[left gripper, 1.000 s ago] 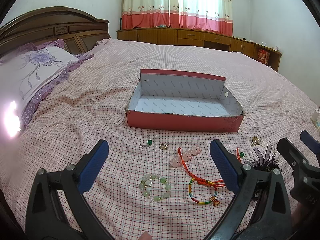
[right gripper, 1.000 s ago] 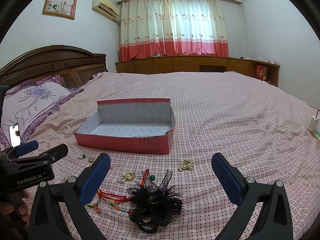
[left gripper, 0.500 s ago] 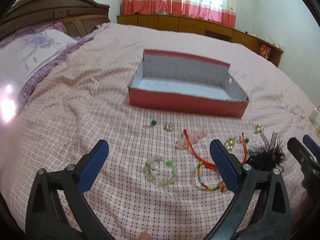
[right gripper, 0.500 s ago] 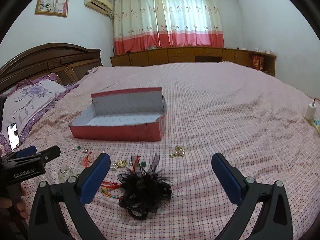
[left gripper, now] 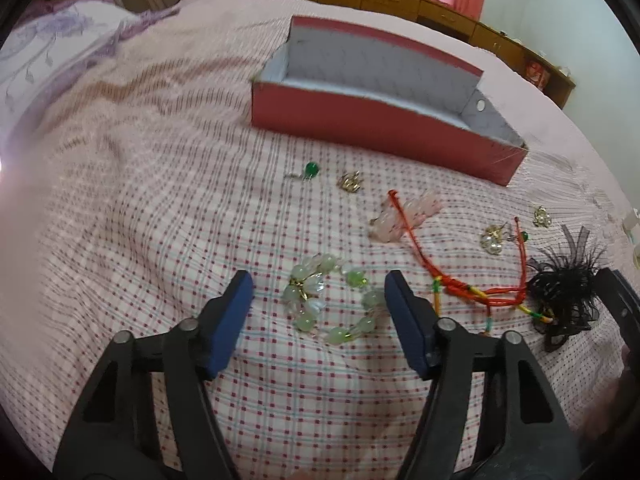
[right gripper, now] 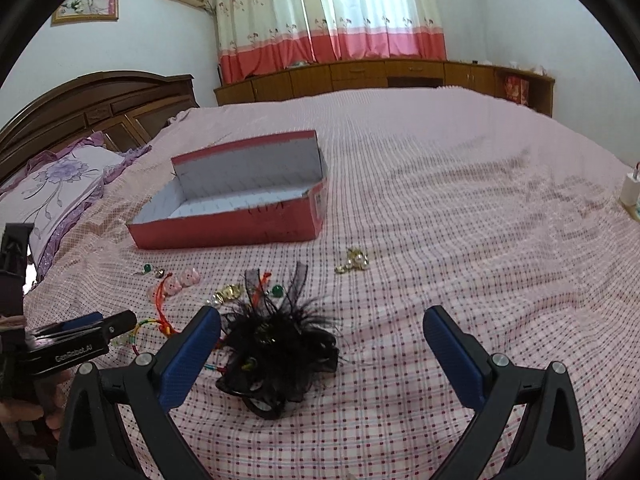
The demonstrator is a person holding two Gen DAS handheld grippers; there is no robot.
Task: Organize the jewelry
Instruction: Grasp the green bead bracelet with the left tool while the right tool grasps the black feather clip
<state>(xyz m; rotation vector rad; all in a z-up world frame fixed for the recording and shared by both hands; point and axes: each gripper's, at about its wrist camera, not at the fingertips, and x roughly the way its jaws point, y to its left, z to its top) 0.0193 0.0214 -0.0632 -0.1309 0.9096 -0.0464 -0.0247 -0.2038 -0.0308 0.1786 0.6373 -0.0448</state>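
A green bead bracelet (left gripper: 332, 300) lies on the checked bedspread between the fingers of my left gripper (left gripper: 318, 316), which is open, partly narrowed, and low over it. A red cord bracelet (left gripper: 460, 284), pink beads (left gripper: 404, 216), a green-stone pin (left gripper: 310, 169), gold earrings (left gripper: 350, 181) and pearl pieces (left gripper: 494, 238) lie around. A black feather hair clip (right gripper: 276, 344) lies just ahead of my right gripper (right gripper: 322, 356), which is open and empty, toward its left finger. The open red box (right gripper: 240, 216) stands behind the jewelry.
The left gripper's body (right gripper: 76, 344) shows at the left edge of the right wrist view. A pearl earring (right gripper: 354, 262) lies right of the box. A pillow (right gripper: 60, 184) and headboard are at the far left. A white charger (right gripper: 630, 190) sits at the bed's right edge.
My left gripper has dropped and moved forward over the green bead bracelet, and its jaws have narrowed. My right gripper has moved closer to the black hair clip.
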